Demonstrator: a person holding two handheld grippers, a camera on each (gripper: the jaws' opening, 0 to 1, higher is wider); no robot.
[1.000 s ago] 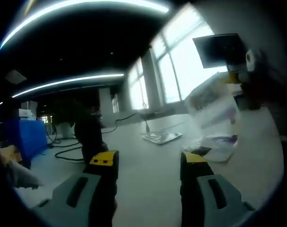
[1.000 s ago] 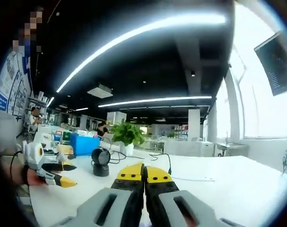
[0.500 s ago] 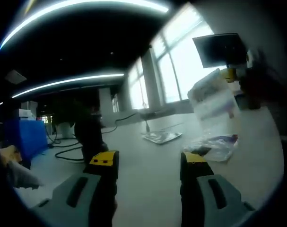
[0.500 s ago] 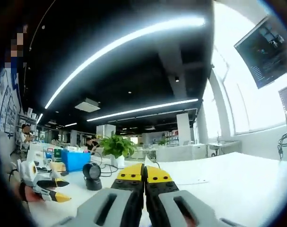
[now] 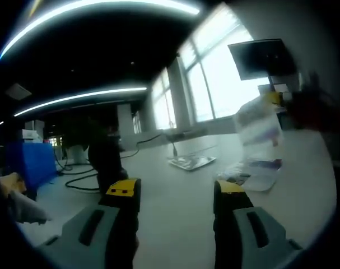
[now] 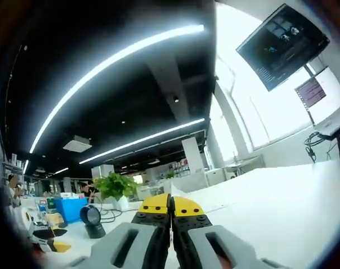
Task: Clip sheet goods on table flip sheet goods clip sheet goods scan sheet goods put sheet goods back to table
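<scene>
A thin, floppy, seemingly light clear packet [image 5: 259, 128] is held aloft at its top edge by the clamped right hand-held gripper [image 6: 171, 203], far right above the surface [image 5: 175, 196], the left hand-held gripper [image 5: 175, 190] kept apart.

A green plant [image 6: 115, 185] is standing on the white bench [image 6: 270, 190], beside a blue box [image 6: 69, 206]. A dark screen [image 6: 282, 42] is hanging up high by the bright windows [image 5: 214, 84].

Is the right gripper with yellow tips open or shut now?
Shut. In the right gripper view, the yellow-tipped right gripper has its two jaws pressed together with no gap; a thin pale edge shows there, probably the sheet goods.
</scene>
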